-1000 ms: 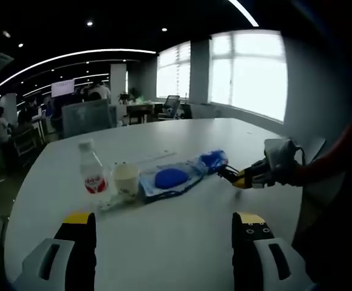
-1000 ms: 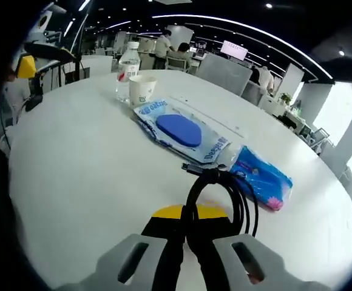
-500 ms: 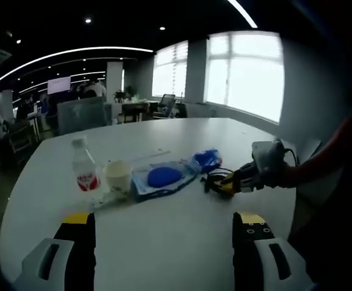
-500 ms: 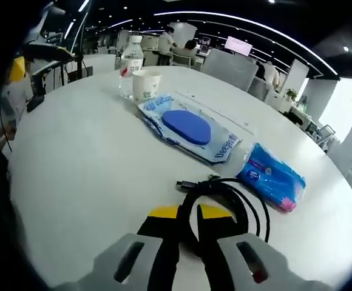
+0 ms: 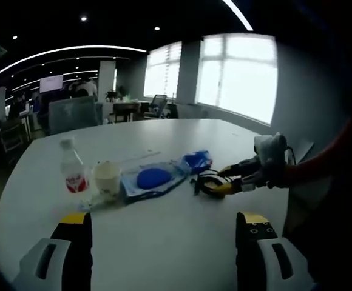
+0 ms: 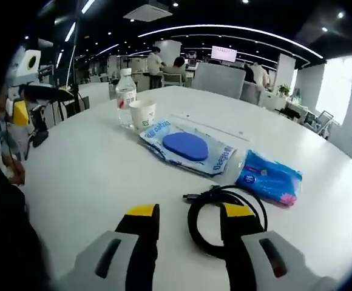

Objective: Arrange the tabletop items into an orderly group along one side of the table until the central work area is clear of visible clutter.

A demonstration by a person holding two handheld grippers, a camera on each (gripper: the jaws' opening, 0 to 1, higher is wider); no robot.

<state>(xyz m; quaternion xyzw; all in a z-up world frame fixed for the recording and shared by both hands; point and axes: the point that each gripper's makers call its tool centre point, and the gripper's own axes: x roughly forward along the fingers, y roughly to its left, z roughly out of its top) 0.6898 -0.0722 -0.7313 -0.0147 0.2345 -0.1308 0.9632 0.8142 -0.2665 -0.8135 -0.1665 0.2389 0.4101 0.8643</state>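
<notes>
Right gripper view: right tongs (image 6: 185, 219) spread wide, holding nothing, black cable (image 6: 224, 215) apparently between them; left tongs (image 5: 164, 229) wide, empty.

White table (image 6: 91, 176); black cable (image 6: 221, 209); blue tissue pack (image 6: 268, 179) with pink; blue-lidded wipes pack (image 6: 187, 150); red-labelled clear bottle (image 6: 125, 97); white paper cup (image 6: 143, 114); yellow-tipped jaws.

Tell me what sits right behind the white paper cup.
Behind the white paper cup stands a clear plastic water bottle with a red label, close beside it. The cup hides the bottle's lower side, so contact between them cannot be judged.
</notes>
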